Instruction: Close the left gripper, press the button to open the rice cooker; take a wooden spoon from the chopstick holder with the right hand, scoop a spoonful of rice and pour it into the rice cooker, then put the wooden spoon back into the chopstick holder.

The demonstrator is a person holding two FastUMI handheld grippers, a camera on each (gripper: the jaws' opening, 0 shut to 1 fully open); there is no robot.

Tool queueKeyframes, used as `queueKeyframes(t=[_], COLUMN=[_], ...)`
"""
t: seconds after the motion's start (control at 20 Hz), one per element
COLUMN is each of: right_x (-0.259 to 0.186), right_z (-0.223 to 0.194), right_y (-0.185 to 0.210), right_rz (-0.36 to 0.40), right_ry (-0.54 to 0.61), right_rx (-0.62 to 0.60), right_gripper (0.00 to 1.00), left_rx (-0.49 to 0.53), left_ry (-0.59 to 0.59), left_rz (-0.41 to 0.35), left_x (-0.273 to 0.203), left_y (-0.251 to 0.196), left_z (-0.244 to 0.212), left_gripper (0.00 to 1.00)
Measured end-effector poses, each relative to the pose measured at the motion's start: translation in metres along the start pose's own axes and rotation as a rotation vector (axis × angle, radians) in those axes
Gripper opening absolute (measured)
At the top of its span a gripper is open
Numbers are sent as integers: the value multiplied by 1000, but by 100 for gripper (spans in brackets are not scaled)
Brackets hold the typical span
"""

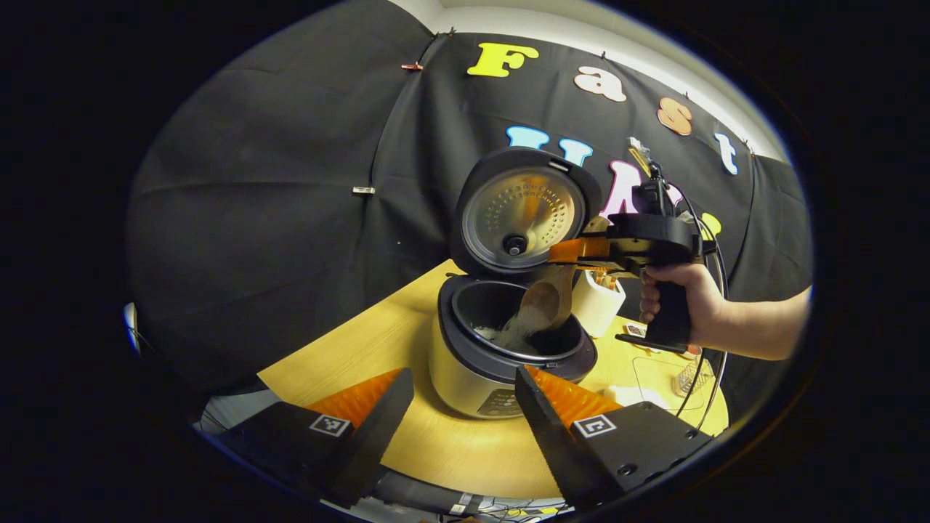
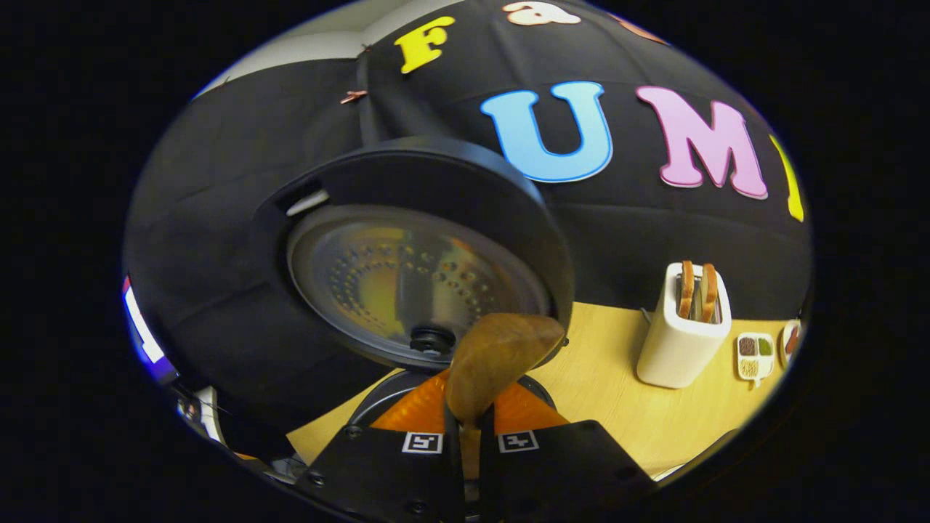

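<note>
Rice cooker (image 1: 494, 363): it is being shown standing on the wooden table (image 1: 378, 349), lid (image 1: 523, 211) swung up and open, dark inner pot exposed.
Wooden spoon (image 1: 546, 301): it is being held tilted over the pot, bowl downward, with rice (image 1: 512, 334) being poured from it into the cooker.
Right gripper (image 2: 465, 428): its fingers are being pressed together on the spoon's handle; in the left gripper view it is being carried by a hand (image 1: 679, 301) just right of the lid.
Left gripper (image 1: 465, 407): its fingers are being kept spread apart, nothing between them, low before the cooker's front.
Chopstick holder (image 1: 597, 299): a white cup is being partly hidden behind the spoon, just right of the cooker.
Toaster (image 2: 683, 327): it is being seen on the table with two slices standing in it, a small seasoning dish (image 2: 754, 354) beside it.
</note>
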State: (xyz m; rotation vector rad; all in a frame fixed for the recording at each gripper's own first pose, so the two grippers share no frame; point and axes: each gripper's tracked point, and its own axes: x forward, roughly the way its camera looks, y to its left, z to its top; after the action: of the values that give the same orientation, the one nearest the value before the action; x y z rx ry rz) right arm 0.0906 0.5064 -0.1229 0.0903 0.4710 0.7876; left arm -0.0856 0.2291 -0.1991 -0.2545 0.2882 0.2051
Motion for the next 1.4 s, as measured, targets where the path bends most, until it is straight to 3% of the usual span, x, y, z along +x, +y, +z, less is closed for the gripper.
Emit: queueKeyframes(t=[0.1, 0.15, 0.35, 0.4, 0.45, 0.7, 0.95, 1.1, 1.2, 1.4], right_x=[0, 1, -2, -2, -2, -5, -2, -17, -32, -64], right_z=[0, 0, -9, -13, -16, -30, -22, -5, 13, 45], right_y=[10, 15, 41, 48, 53, 65, 53, 42, 33, -7], right_rz=[22, 34, 97, 119, 134, 174, 144, 126, 111, 41], right_ry=[-15, -22, -51, -53, -48, -35, -24, -31, -54, -118], right_rx=[-100, -148, -363, -404, -440, -523, -423, -259, -138, 38], right_gripper=[13, 13, 13, 8, 13, 13, 13, 13, 13, 12], left_rx=[3, 3, -11, -23, -31, -31, -49, -54, -35, 7], left_ry=[0, 1, 10, -2, -17, -54, -61, -53, -52, -57], left_rz=[-1, -2, -3, -2, 0, 28, 44, 38, 28, -38], left_x=[0, 1, 1, 1, 0, 1, -7, -10, -12, -13], left_y=[0, 0, 2, 3, 4, 17, 24, 19, 12, -20], left_z=[0, -1, -2, 3, 8, 17, 14, 9, 11, 19], left_gripper=[92, 96, 96, 96, 96, 96, 96, 93, 96, 96])
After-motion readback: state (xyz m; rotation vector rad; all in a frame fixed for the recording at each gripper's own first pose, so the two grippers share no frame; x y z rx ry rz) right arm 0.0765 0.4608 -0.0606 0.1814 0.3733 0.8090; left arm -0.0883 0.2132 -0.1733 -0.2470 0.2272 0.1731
